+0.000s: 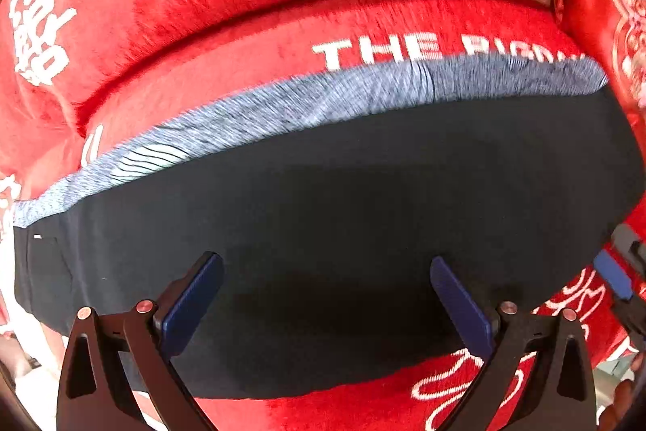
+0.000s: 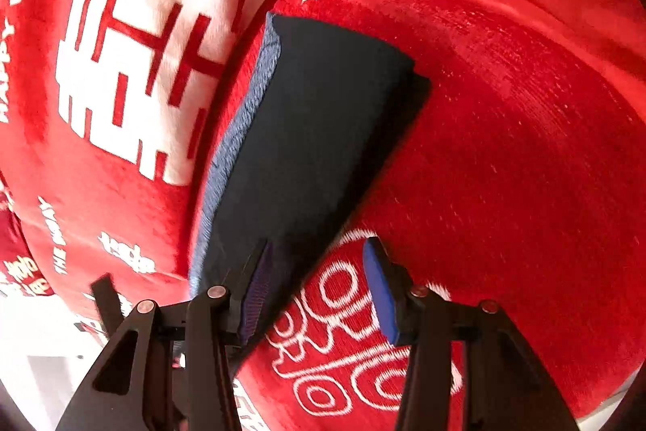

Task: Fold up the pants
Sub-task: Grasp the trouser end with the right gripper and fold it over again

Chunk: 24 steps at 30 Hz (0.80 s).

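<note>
Navy folded pants under spread left hand-held gripper; right hand-held gripper spread at edge.

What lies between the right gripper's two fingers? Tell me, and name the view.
Right wrist view: between the open right gripper, the folded pants' dark corner and the red blanket with white lettering.

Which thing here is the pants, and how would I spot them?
Find the red blanket with white lettering that covers everything. On it lie the pants, a folded dark navy slab. Only they have a heathered blue-grey waistband along one edge.
</note>
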Available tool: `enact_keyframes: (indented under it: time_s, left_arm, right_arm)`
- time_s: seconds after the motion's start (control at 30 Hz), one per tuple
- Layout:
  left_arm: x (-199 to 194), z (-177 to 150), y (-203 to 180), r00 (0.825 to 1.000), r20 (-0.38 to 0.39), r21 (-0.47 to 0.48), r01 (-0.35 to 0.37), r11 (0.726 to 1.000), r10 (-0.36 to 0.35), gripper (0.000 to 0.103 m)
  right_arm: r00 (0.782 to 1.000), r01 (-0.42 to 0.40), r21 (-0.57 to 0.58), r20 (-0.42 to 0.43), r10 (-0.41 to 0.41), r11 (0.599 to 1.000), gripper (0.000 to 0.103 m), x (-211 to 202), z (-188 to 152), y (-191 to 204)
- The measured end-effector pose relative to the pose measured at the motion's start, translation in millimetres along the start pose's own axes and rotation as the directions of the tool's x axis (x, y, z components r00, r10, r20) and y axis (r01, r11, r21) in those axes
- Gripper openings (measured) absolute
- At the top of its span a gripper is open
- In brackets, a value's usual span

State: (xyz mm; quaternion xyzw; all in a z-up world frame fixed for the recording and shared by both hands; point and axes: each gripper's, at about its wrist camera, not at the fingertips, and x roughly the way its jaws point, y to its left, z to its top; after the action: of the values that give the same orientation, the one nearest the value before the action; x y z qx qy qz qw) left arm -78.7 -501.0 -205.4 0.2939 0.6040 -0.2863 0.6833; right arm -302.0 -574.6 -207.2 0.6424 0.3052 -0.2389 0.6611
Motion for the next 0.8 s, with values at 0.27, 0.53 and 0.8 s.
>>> enact_keyframes:
  time_s: [0.27,0.53,0.8]
  left_arm:
    - [3.9,-14.7,8.4,0.999,0.031,-0.028,0.032,0.999,-0.032,0.103]
    - [-8.3,-9.7,4.5,0.998,0.069,-0.006,-0.006,1.000,0.006,0.087]
    - [-14.9,-17.5,-5.7,0.990,0.084,0.037,0.107,0.994,-0.110,0.071]
  right_arm:
    - [0.985,-0.126,0.027,0.119,0.122,0.992,0.051,7.0,14.3,-7.1]
    - [0.991,-0.094,0.031,0.101,0.090,0.995,0.042,26.8,38.8,12.8]
    - [0.995,-0.045,-0.118,0.078,0.055,0.992,0.015,7.6,30.1,49.4]
